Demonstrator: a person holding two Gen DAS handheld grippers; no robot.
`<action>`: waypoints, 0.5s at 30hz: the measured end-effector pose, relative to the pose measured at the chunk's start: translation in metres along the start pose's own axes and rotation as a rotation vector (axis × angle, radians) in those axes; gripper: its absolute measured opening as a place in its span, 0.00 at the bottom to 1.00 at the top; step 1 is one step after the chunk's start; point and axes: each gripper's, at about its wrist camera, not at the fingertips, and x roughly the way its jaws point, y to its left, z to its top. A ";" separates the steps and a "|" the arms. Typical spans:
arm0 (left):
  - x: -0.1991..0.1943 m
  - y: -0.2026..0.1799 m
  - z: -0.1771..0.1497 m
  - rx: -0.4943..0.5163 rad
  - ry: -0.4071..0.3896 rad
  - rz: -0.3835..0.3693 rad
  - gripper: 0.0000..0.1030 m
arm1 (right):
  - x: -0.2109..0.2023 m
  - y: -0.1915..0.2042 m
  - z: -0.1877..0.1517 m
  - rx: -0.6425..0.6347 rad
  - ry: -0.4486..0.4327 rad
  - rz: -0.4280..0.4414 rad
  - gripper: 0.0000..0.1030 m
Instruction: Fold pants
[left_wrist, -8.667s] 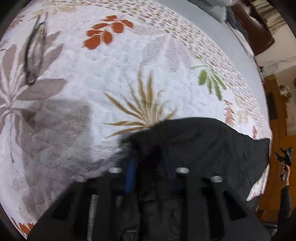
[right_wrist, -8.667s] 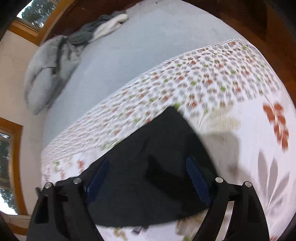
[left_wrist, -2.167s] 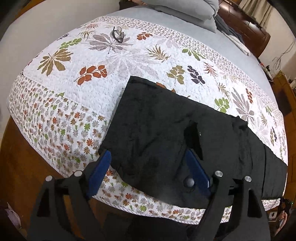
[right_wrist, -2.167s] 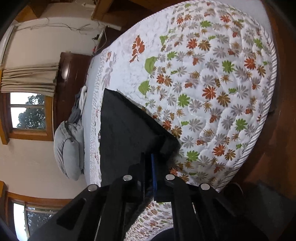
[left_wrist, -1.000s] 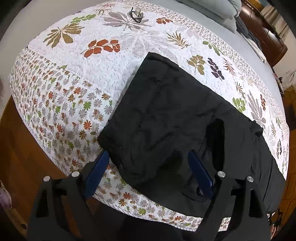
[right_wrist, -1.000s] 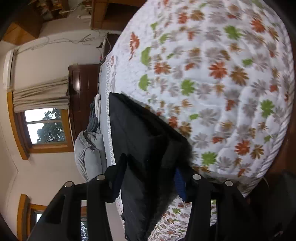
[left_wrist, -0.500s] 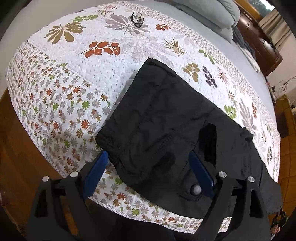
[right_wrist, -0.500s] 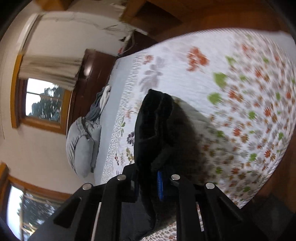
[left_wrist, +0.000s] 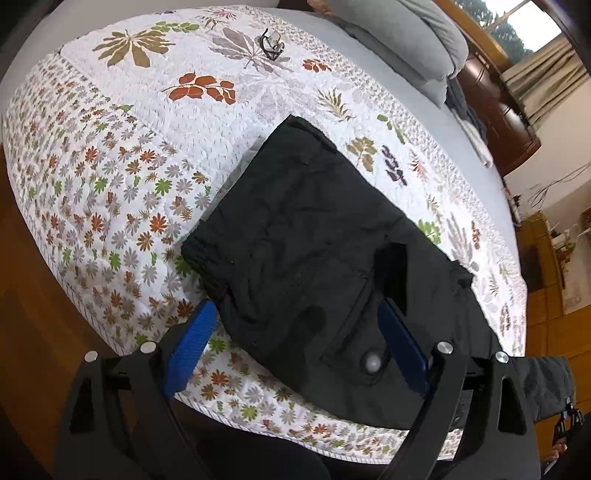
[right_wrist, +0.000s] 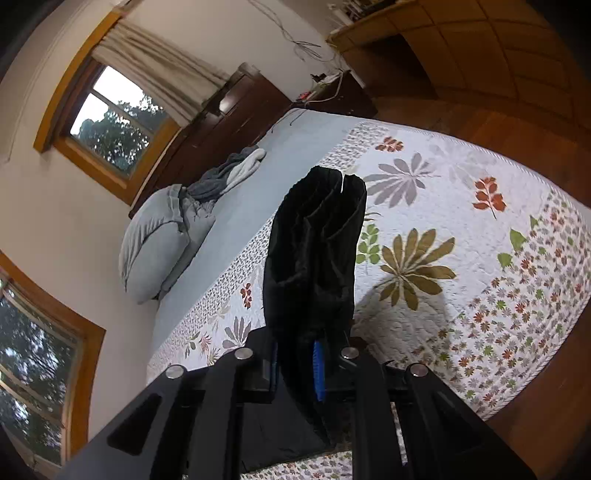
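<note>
Between the right claw (right_wrist: 295, 363)'s clamped pads hang the black pants (right_wrist: 314, 258); left claw (left_wrist: 295, 347) gapes empty above them.

The right claw (right_wrist: 297, 363) pinches bunched black pants (right_wrist: 314, 254) above the floral quilt (right_wrist: 461, 258).

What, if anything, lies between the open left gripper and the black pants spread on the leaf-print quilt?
Nothing visible. The left gripper hangs open above the waist end of the black pants, bare fabric showing between its blue pads. The glasses lie far off on the quilt.
</note>
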 end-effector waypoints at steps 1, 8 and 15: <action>-0.002 0.001 -0.001 -0.005 -0.005 -0.011 0.86 | 0.000 0.005 -0.001 -0.010 0.001 0.000 0.14; -0.011 0.003 -0.010 0.009 -0.035 -0.036 0.86 | 0.000 0.046 -0.011 -0.078 0.005 -0.004 0.14; -0.017 0.006 -0.017 0.011 -0.075 -0.042 0.86 | 0.002 0.075 -0.022 -0.126 0.011 -0.001 0.14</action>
